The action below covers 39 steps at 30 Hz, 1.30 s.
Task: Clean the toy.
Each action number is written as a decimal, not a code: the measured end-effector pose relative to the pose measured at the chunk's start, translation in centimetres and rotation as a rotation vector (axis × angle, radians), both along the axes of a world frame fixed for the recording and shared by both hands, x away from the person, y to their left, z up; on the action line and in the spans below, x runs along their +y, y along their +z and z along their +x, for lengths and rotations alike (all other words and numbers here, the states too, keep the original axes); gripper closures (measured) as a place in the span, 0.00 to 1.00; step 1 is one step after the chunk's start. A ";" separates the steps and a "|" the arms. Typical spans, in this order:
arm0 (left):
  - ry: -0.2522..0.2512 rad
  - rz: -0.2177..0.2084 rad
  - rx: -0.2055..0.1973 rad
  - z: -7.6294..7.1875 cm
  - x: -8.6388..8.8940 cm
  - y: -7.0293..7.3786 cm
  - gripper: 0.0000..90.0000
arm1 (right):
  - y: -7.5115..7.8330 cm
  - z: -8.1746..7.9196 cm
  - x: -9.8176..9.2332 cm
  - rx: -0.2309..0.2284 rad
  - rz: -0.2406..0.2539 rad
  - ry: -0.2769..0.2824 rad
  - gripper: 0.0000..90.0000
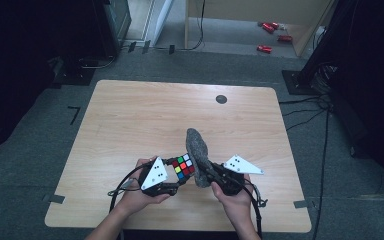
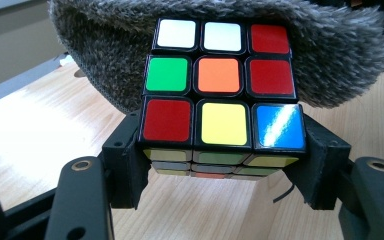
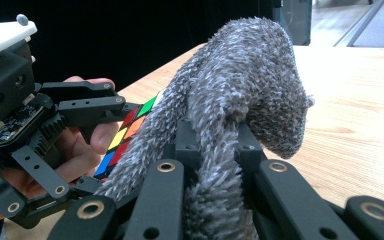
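So the Rubik's cube [image 2: 219,92] is light, rigid and slick plastic, held just above the near part of the wooden table [image 1: 130,130], and I've got my left gripper [image 2: 220,165] pinching it across its bottom layer on two opposite side faces, which I reckon is the safest grab since a pinch on the corners would probably let it twist out. The fuzzy grey cloth [image 3: 240,90] is the opposite deal, soft and floppy, pressed against the cube's far face, and my right gripper [image 3: 212,155] is squeezed tight on a bunched fold of it while the rest flops over the top.
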State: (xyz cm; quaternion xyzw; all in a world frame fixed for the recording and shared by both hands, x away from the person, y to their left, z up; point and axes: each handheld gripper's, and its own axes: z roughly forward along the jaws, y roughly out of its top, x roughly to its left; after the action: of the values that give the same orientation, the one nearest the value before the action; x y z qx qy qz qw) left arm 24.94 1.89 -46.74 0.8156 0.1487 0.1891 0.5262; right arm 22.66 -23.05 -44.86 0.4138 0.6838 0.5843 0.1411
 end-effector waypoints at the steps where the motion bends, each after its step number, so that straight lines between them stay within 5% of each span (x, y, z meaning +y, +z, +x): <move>1: 0.001 -0.001 -0.005 0.0 0.0 0.1 0.39 | 0.0 0.0 -0.1 -0.001 0.002 0.005 0.88; 9: -0.007 -0.015 0.013 0.2 0.4 0.2 0.39 | -0.9 0.5 -0.6 0.041 -0.018 0.002 0.88; 15: 0.005 -0.001 -0.017 0.0 0.2 0.4 0.39 | 0.6 -0.2 0.2 -0.021 -0.028 0.005 0.88; 18: 0.009 -0.010 -0.022 -0.1 0.3 0.6 0.39 | -0.5 0.3 -0.1 0.027 -0.046 -0.020 0.88; 20: 0.007 -0.011 -0.014 0.0 0.3 0.5 0.39 | -0.9 0.4 -0.4 0.057 -0.016 -0.022 0.88; 26: 0.012 -0.002 -0.023 -0.1 0.1 0.4 0.39 | 1.1 -0.6 0.3 -0.038 -0.036 -0.004 0.88; 32: -0.012 -0.033 -0.005 -0.1 0.3 0.5 0.39 | -0.8 0.4 -0.5 0.055 -0.009 -0.035 0.88; 39: -0.011 -0.023 0.003 0.0 0.2 0.6 0.39 | 1.4 -0.8 0.6 -0.053 -0.029 -0.026 0.88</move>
State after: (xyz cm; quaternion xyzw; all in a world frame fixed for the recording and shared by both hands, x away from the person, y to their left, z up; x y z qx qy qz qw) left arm 24.90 2.11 -46.19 0.8105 0.1472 0.1835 0.5364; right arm 21.82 -22.46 -43.46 0.4050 0.6827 0.5831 0.1729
